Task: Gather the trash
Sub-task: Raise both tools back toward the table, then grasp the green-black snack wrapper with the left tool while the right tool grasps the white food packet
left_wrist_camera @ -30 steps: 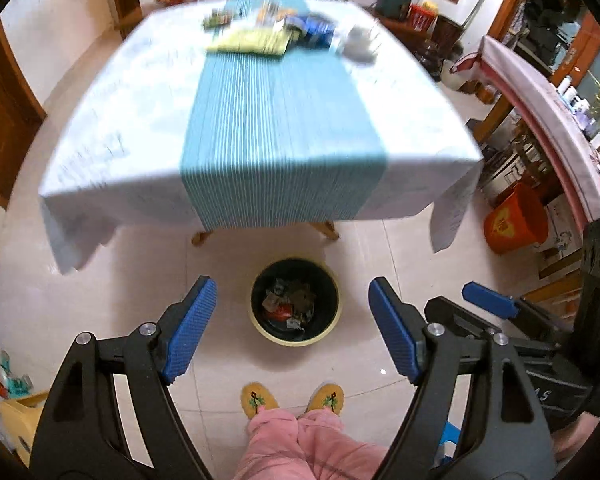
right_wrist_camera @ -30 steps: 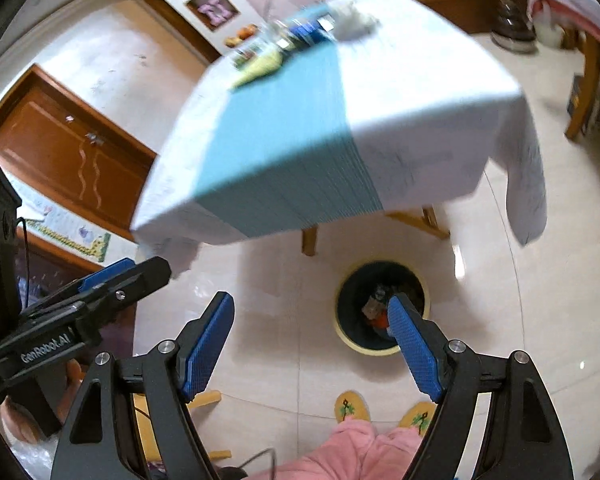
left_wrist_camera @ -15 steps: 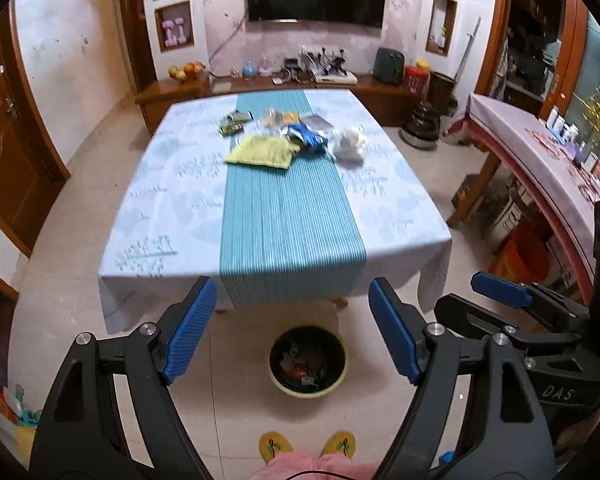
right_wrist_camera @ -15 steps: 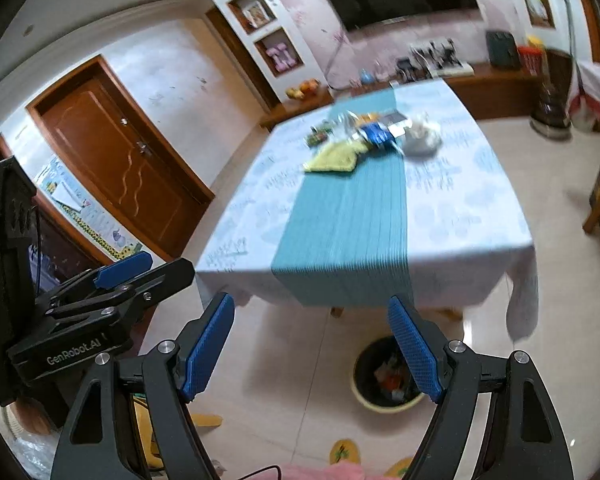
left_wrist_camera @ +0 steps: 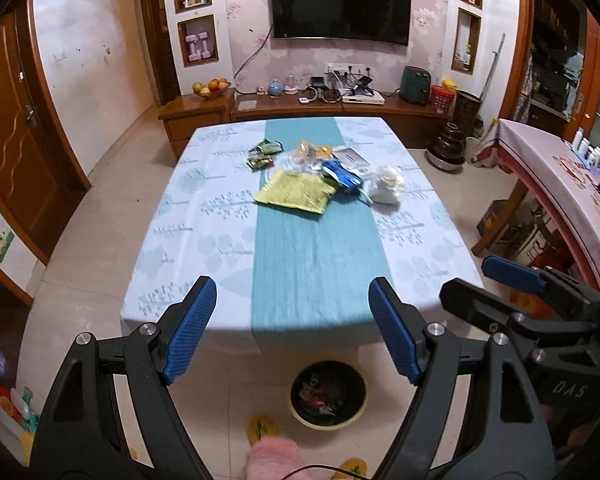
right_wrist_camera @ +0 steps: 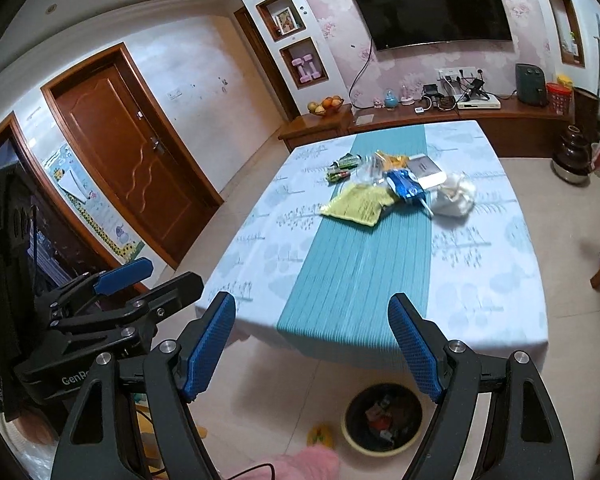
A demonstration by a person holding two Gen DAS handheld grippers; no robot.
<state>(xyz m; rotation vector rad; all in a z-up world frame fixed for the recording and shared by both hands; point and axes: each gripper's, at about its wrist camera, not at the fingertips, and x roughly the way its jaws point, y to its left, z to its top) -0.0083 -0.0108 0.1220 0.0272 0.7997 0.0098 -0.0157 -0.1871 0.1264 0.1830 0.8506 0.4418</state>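
Trash lies at the far end of the table [left_wrist_camera: 188, 280]: a yellow wrapper [left_wrist_camera: 296, 191] [right_wrist_camera: 358, 203], a blue packet [left_wrist_camera: 342, 176] [right_wrist_camera: 405, 186], a crumpled white bag [left_wrist_camera: 385, 184] [right_wrist_camera: 454, 196], green packets [left_wrist_camera: 265, 153] [right_wrist_camera: 342, 166] and an orange wrapper [left_wrist_camera: 312, 150]. A yellow-rimmed bin [left_wrist_camera: 327, 394] [right_wrist_camera: 384, 416] with trash inside stands on the floor at the table's near edge. My left gripper [left_wrist_camera: 292, 330] and right gripper [right_wrist_camera: 312, 348] both hang open and empty in front of the near edge, far from the trash.
A teal runner [left_wrist_camera: 316, 248] crosses the white tablecloth. A person's pink-trousered leg [left_wrist_camera: 274, 458] and yellow slippers stand by the bin. A wooden sideboard [left_wrist_camera: 340, 104] and TV are behind; another covered table [left_wrist_camera: 556, 172] is right, a brown door [right_wrist_camera: 128, 152] left.
Both grippers tilted up from the floor and bin to face the table and far wall. The bin slid to the bottom of each view. Jaws stayed open.
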